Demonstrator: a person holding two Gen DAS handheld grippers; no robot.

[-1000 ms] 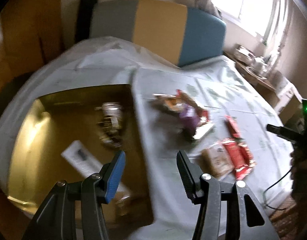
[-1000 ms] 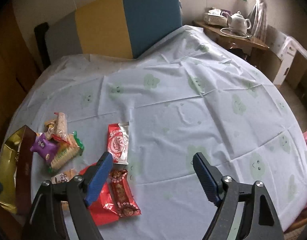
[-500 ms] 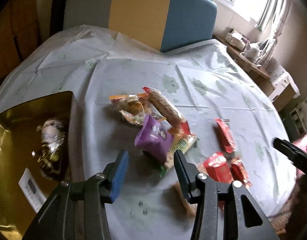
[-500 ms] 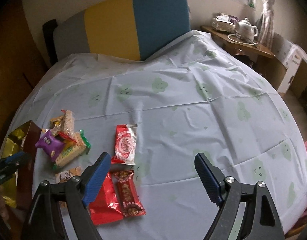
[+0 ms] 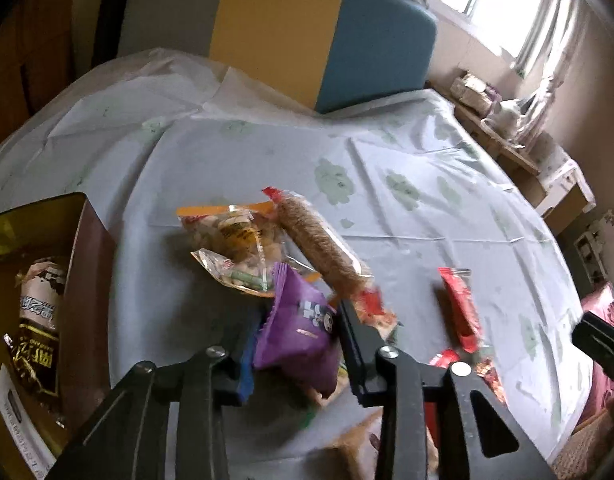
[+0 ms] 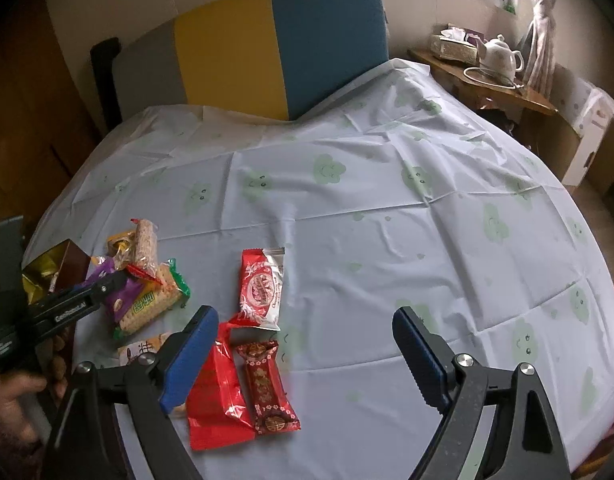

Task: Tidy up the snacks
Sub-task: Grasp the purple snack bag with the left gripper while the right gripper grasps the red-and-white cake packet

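Observation:
My left gripper [image 5: 297, 326] has its jaws around a purple snack packet [image 5: 297, 334] on top of a heap of snacks on the table; the pads look pressed to its sides. The same packet [image 6: 121, 294] shows in the right wrist view under the left gripper's fingers [image 6: 95, 294]. Behind it lie a clear bag of nuts [image 5: 231, 240] and a long cereal bar [image 5: 319, 246]. A gold box [image 5: 31, 216] at the left holds a dark wrapped snack [image 5: 37, 320]. My right gripper [image 6: 307, 320] is open and empty above red packets [image 6: 263, 288], [image 6: 213, 396], [image 6: 267, 388].
A green-edged cracker pack [image 6: 151, 304] lies by the heap. A red packet [image 5: 461, 308] lies right of the heap. A grey, yellow and blue cushion [image 6: 267, 48] stands behind the table. A side table with a teapot [image 6: 499, 56] is at the far right.
My left gripper swung from above the gold box to the snack heap, came down and closed around the purple packet. My right gripper stayed open, barely moving.

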